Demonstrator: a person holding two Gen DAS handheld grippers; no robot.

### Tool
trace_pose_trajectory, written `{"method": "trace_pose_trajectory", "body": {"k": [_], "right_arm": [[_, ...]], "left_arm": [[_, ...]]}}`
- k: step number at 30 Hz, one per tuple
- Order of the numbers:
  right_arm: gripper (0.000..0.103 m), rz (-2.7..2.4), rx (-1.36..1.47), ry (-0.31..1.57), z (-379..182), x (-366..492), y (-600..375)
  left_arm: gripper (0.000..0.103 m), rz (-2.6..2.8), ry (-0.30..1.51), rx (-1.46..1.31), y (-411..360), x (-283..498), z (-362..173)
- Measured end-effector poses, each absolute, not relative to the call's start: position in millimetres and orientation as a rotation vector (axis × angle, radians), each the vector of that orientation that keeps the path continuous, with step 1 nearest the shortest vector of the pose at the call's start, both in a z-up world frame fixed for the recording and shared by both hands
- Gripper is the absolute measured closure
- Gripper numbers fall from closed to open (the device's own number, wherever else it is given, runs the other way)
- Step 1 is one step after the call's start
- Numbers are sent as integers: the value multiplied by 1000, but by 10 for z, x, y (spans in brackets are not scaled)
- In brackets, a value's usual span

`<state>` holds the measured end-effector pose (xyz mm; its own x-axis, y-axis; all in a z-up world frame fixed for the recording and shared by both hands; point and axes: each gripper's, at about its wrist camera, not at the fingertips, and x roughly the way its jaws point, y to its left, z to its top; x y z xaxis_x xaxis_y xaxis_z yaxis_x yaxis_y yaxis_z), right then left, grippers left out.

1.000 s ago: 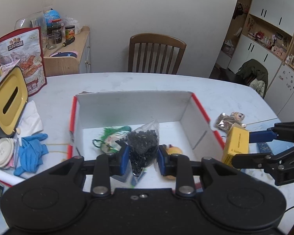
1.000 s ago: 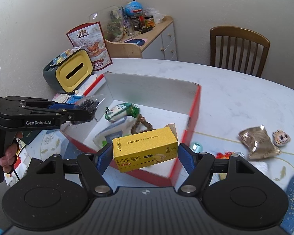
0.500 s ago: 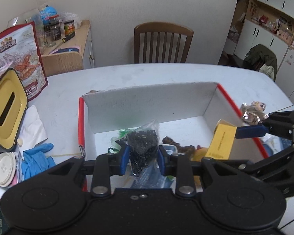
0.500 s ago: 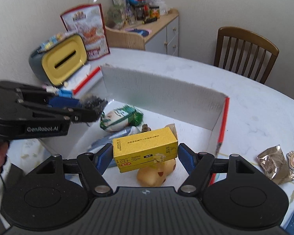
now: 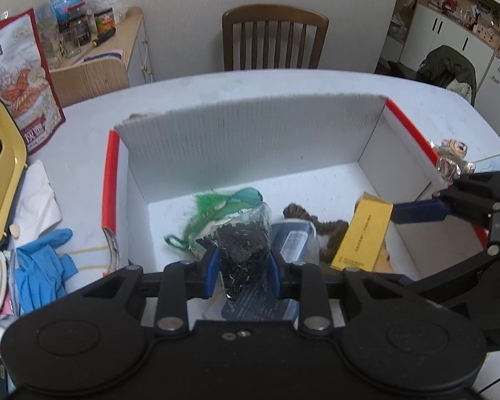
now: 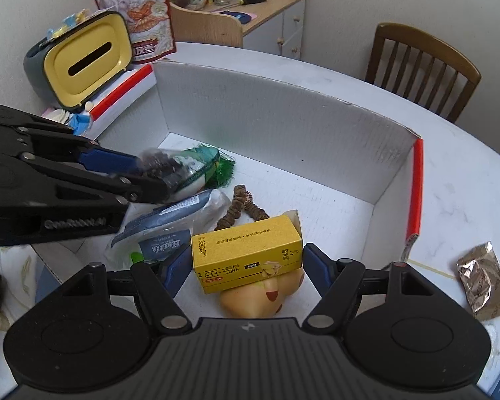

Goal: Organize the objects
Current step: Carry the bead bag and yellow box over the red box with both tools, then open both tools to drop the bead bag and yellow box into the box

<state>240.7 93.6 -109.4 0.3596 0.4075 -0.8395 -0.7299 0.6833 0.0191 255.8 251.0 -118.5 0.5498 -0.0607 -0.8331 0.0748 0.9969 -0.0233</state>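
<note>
My left gripper [image 5: 241,271] is shut on a clear bag of small black pieces [image 5: 243,250] and hangs over the near left of the white box with red edges [image 5: 250,140]. In the right wrist view the same bag of black pieces [image 6: 161,165] shows at the left gripper's tips. My right gripper [image 6: 246,266] is shut on a yellow carton [image 6: 250,253], low inside the box wall [image 6: 283,133] over a yellow toy [image 6: 263,298]. From the left wrist view that yellow carton [image 5: 361,236] stands tilted at the box's right.
Inside the box lie a green net bag [image 5: 216,206], a blue packet [image 6: 165,215] and a brown braided cord [image 6: 240,206]. Left of it stand a yellow tissue holder [image 6: 86,58], blue gloves [image 5: 40,266] and a snack bag [image 6: 135,10]. A foil pouch [image 6: 483,280] lies right; a chair [image 5: 273,40] stands behind.
Both grippers have sunk and moved forward over the box with their loads. The yellow carton has gone from outside the right wall to low inside, above the yellow toy.
</note>
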Motion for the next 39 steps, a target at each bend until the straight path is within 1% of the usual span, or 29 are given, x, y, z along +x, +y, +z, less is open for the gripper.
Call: {"method": "trace_pose_trajectory", "body": {"k": [11,18,20,22,25,30,32,34,39], "right_arm": [[30,789,-338,954,-1084,2393,862],[28,813,-321,938,-1012,2347,771],[28,818,-306,933,-966,2339,720],[28,826,-294,923,-903,2329,652],[25,838,-269,905,-793,2312,534],[24,853,-212,883,-619,2287,310],[22,858,-193,872,-570,2282,231],[21,861,-183,865,-534,2280,157],[21,851,-148,856,-465,2290,-100]], "left_arm": [[71,-79,1071,3,2506,2520,-1338],[68,-71,1093,6,2490,2490,-1342],[66,-73,1094,-1,2488,2474,-1336],[57,-79,1088,0,2471,2448,-1323],[49,-77,1071,11,2420,2389,-1281],[39,-77,1037,13,2370,2332,-1186],[37,-75,1025,23,2338,2310,-1147],[32,-77,1012,26,2310,2284,-1108],[26,-85,974,29,2207,2210,-989]]}}
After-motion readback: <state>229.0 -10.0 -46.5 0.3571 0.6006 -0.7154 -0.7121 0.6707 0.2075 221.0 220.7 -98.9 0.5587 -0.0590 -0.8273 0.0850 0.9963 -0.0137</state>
